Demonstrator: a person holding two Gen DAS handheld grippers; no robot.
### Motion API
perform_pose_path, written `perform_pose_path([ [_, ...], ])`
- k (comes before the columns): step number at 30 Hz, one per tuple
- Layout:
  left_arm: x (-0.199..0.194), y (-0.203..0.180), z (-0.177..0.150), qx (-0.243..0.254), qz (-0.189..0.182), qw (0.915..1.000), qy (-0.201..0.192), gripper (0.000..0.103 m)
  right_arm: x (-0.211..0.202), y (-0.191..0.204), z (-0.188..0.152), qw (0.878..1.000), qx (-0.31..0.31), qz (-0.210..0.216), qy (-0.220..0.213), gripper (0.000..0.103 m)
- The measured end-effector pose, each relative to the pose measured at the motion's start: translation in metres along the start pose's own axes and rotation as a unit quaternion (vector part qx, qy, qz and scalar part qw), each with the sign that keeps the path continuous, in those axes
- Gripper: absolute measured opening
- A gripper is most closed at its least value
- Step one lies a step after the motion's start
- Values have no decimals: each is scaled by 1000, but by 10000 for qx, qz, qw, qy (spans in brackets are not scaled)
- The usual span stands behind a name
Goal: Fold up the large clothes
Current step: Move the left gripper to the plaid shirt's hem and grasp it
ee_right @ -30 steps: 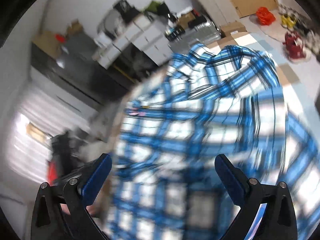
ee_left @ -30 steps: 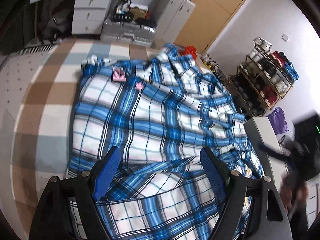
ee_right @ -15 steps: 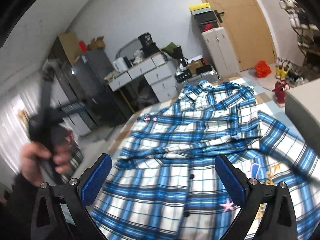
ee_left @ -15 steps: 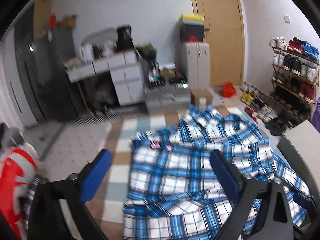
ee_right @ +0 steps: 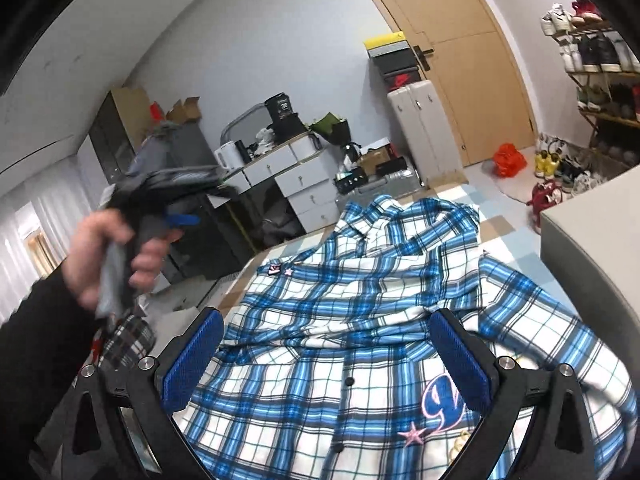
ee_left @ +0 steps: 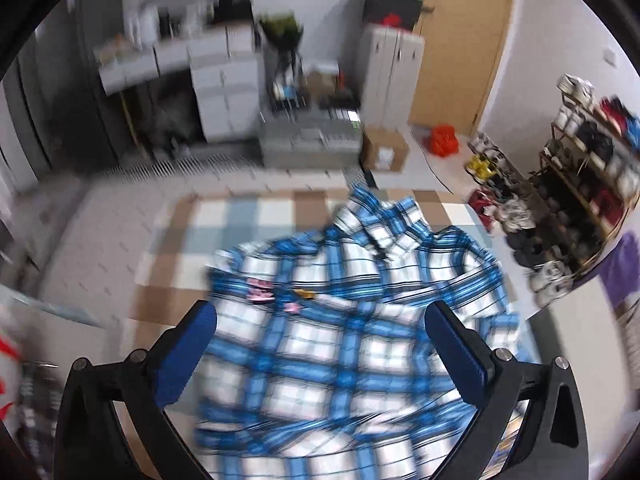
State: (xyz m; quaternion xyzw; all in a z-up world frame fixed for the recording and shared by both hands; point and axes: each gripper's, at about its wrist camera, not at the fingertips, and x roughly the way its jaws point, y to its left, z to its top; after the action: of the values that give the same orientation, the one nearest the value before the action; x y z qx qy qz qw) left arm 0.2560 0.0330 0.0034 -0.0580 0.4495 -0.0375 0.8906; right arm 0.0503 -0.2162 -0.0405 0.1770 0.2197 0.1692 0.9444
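Note:
A large blue-and-white plaid shirt [ee_left: 340, 344] lies spread on a checked rug [ee_left: 224, 224], collar at the far end, partly folded over itself. In the right wrist view the shirt [ee_right: 360, 280] shows its button placket and a blue script patch near me. My left gripper [ee_left: 320, 312] hangs above the shirt, open wide, nothing between its blue pads. My right gripper [ee_right: 325, 318] is also open and empty, low over the shirt's near part. At the left of that view, a hand [ee_right: 108, 248] in a dark sleeve holds the left gripper's handle raised.
A grey tabletop [ee_right: 592, 248] borders the shirt on the right. A shoe rack [ee_left: 580, 168] stands far right. White drawers [ee_left: 228, 92], a grey case [ee_left: 308, 144], a cardboard box [ee_left: 384, 152] and a wooden door [ee_right: 472, 64] line the far wall.
The left gripper let go of the shirt's near edge, opened wider and rose back away from it. The right gripper's view steadied, and the hand with the left gripper lifted higher.

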Motion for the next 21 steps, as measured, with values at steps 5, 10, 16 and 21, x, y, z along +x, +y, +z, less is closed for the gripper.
perform_pose_path([
  [5,86,-4,49,-825,-286,9935,733,102,7,-8,2,9995,180,143,211,103],
  [10,154,-24,84,-884,-301,9908,976,102,12,-12,-1,9983,235,344,419,103],
  [16,212,-45,109,-733,-213,9901,1176,102,20,-21,-2,9962,333,506,621,103],
  [21,246,-37,114,-982,-217,9839,1480,101,23,-39,-6,9937,609,461,822,103],
])
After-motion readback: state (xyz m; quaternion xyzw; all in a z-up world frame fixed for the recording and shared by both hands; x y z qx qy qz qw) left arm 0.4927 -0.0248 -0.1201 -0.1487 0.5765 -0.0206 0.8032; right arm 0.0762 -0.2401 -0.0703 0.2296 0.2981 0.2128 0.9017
